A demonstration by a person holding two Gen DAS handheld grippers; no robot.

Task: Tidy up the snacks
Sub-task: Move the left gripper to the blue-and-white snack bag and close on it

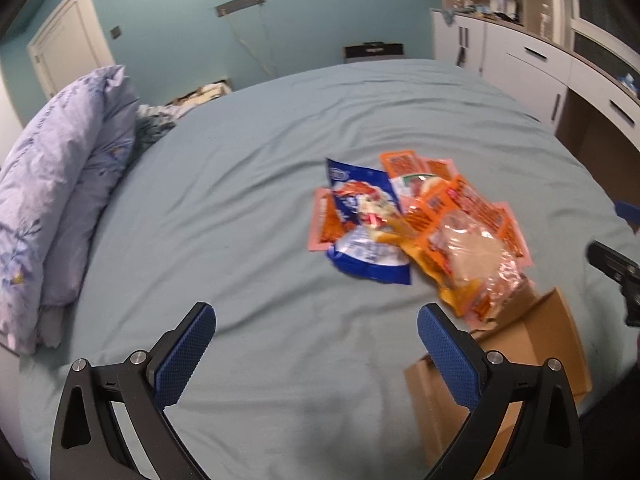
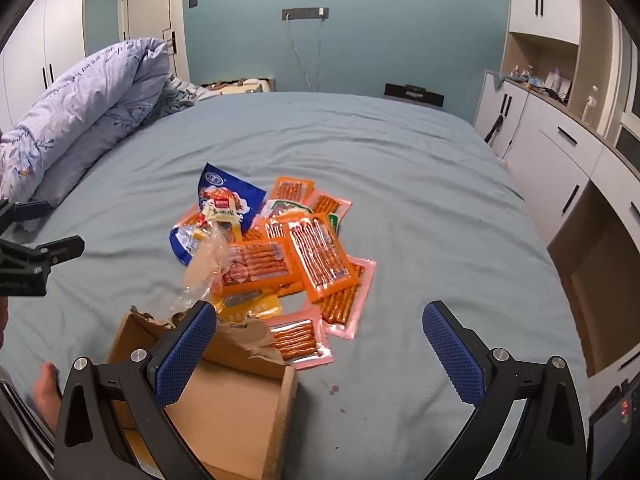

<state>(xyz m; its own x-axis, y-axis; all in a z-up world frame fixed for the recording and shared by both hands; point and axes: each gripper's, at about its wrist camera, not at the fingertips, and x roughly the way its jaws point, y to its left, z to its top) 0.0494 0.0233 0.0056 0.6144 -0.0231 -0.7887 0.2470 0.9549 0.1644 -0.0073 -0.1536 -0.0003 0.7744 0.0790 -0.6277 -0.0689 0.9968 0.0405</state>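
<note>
Sorting not started, I judge — both tools empty. My left tool is spread wide over bare bed sheet; my right tool is spread wide too, nothing between the pads. Snack pile lies on the bed ahead of the right tool, ahead and right of the left: blue bag, orange stick packs, a clear bag. Cardboard box sits under my right tool's left finger, touching the pile's near edge — what shows of its inside looks empty. Next: close on one top pack, carry it to the box.
</note>
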